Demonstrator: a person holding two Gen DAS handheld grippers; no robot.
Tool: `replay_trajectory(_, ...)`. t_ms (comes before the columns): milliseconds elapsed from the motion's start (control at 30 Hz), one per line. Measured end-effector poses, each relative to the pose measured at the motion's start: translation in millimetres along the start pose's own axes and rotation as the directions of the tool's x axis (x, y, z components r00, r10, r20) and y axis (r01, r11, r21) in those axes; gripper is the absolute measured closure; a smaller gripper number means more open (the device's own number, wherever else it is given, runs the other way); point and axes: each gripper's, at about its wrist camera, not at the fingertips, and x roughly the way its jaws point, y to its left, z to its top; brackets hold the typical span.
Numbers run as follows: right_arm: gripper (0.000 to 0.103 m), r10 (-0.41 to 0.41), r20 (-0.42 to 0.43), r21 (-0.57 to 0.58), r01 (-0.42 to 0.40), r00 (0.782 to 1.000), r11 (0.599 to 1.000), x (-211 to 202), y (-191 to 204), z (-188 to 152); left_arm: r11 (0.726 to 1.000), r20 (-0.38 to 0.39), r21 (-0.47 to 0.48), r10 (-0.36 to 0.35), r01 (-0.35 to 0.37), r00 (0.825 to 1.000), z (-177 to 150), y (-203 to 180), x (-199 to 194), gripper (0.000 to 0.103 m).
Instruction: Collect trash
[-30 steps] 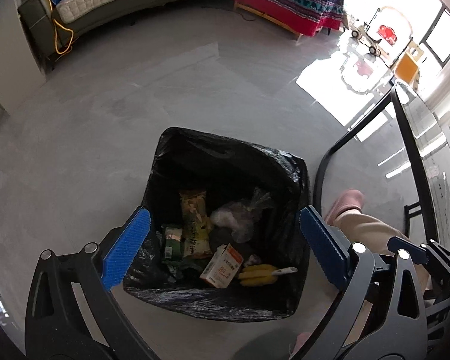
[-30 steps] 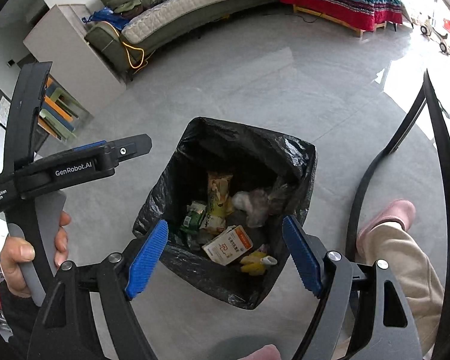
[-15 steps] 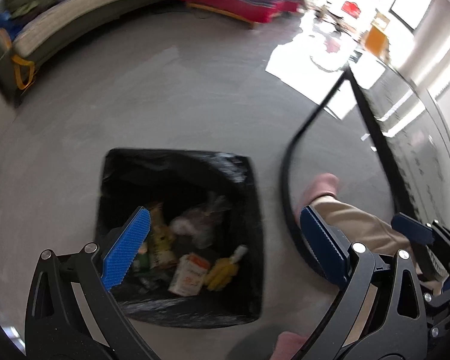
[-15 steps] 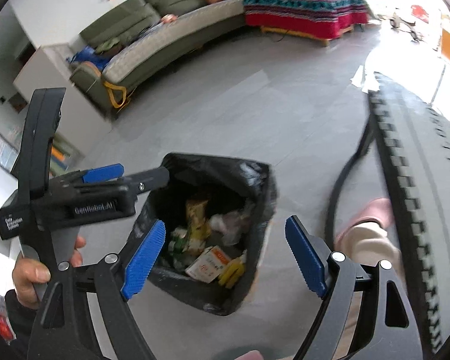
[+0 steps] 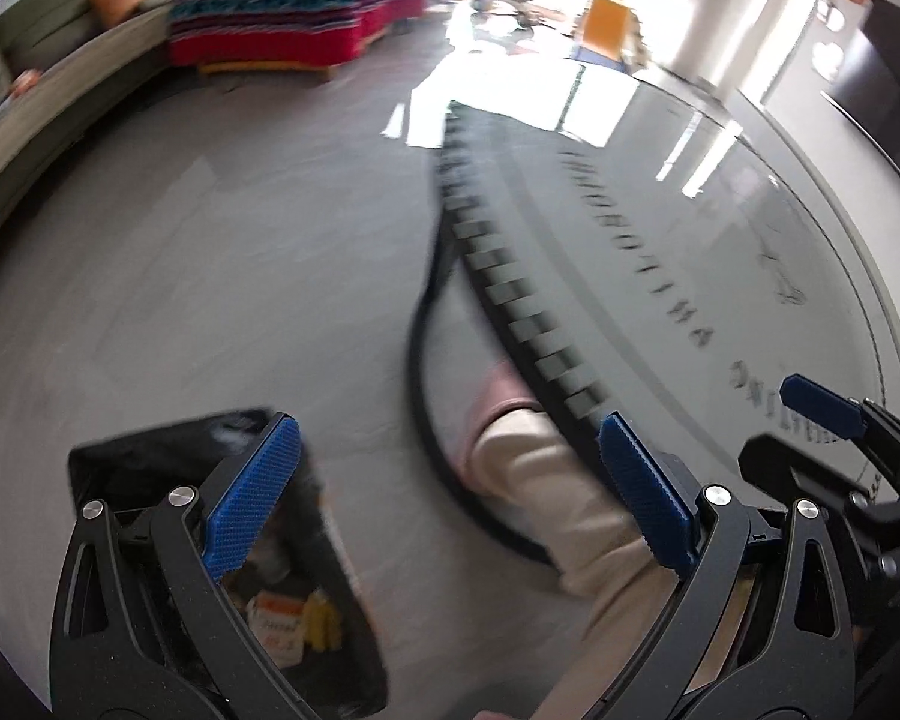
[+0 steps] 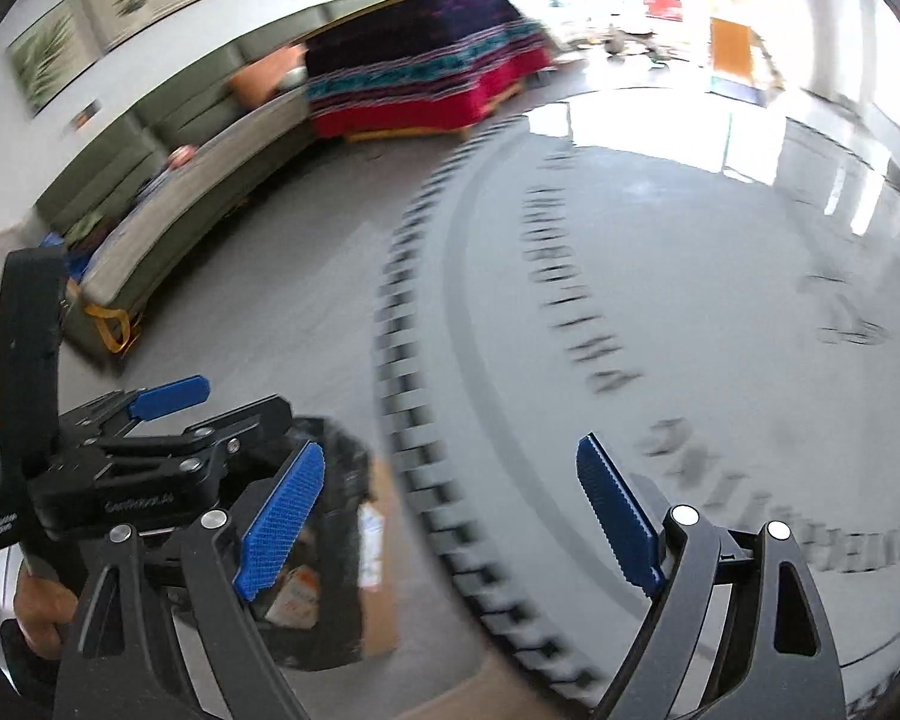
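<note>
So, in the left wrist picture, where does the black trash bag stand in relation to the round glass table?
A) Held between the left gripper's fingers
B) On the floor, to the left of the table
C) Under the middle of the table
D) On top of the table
B: the black trash bag stands on the grey floor at lower left, while the round glass table fills the right side.

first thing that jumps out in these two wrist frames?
The big round glass table, with blurred black lettering and a checkered rim, fills the right of both views. Next, the blue pads of the left gripper and right gripper, both empty, the right's jaws opening. The black trash bag, with cartons inside, sits low left on the grey floor, beside a pink slipper.
</note>
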Motion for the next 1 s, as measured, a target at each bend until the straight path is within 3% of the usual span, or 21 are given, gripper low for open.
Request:
replay_trajectory(200, 0.016, -0.108, 0.024, 0.093, 0.105, 0.994, 0.99, -11, -69, 4, 0.993, 0.007, 0.102, -0.056, 0.055, 0.998, 26, -70, 24, 0.006)
replay_trajectory(533, 0.016, -0.265, 0.022, 0.251, 0.252, 0.964, 0.935, -15, -182, 2, 0.965, -0.002, 0.243, -0.099, 0.096, 0.995, 53, -167, 77, 0.006)
replay_trajectory(700, 0.016, -0.316, 0.016, 0.276, 0.3, 0.949, 0.913, -5, -219, 3, 0.965, 0.005, 0.246, -0.095, 0.091, 0.995, 66, -190, 102, 0.006)
replay_trajectory(867, 0.015, -0.333, 0.02, 0.29, 0.314, 0.943, 0.904, 5, -234, 0, 0.957, 0.011, 0.278, -0.085, 0.078, 0.996, 67, -201, 114, 0.006)
replay_trajectory(1000, 0.012, -0.377, 0.033, 0.254, 0.357, 0.926, 0.899, 8, -236, -2, 0.948, 0.008, 0.306, -0.09, 0.083, 0.996, 64, -208, 123, 0.006)
